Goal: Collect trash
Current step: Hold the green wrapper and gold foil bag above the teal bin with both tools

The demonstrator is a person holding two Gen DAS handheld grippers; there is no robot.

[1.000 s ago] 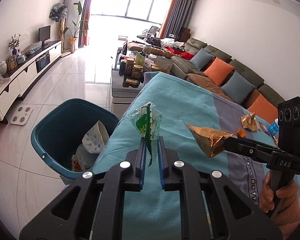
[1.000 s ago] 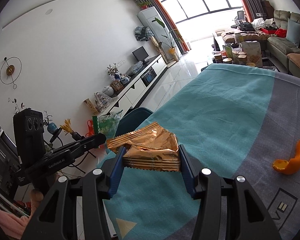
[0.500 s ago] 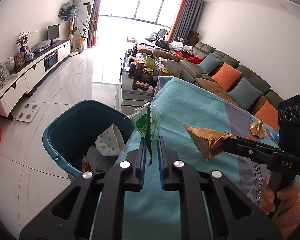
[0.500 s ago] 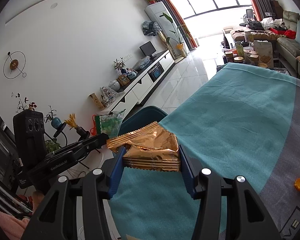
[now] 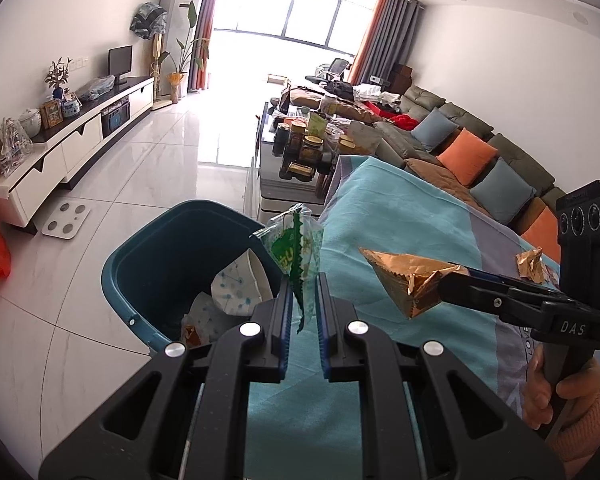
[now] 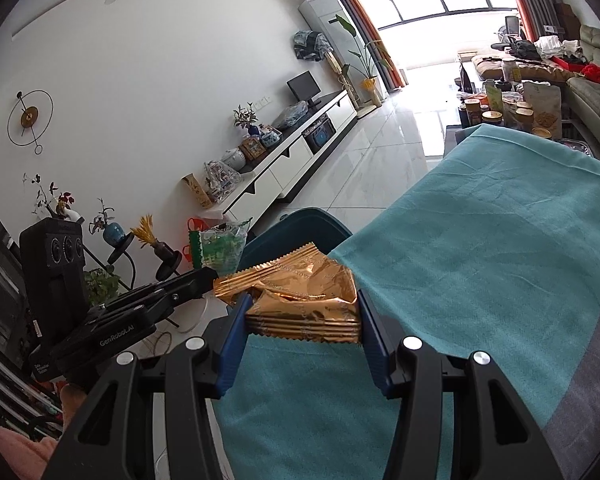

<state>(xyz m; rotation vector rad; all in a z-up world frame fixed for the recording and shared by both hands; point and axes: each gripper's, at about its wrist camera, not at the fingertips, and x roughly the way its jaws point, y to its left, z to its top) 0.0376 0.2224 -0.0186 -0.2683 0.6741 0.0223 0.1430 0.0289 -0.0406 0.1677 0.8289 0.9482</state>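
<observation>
Left gripper (image 5: pixel 303 292), jaws clamped on a green wrapper (image 5: pixel 296 250), and right gripper (image 6: pixel 302 318), clamped on a gold wrapper (image 6: pixel 300 300), hold both above the tabletop's (image 5: pixel 400 216) near-left edge, beside the bin (image 5: pixel 140 264), ready for dropping.

The left tool (image 5: pixel 303 292) pinches a clear-and-green wrapper (image 5: pixel 294 248) above the near rim of the teal bin (image 5: pixel 140 248), which holds crumpled paper. Right of the bin, over the turquoise-covered worktop (image 5: pixel 400 216), the right tool (image 5: pixel 446 286) grips a gold foil wrapper (image 5: pixel 404 278).
</observation>
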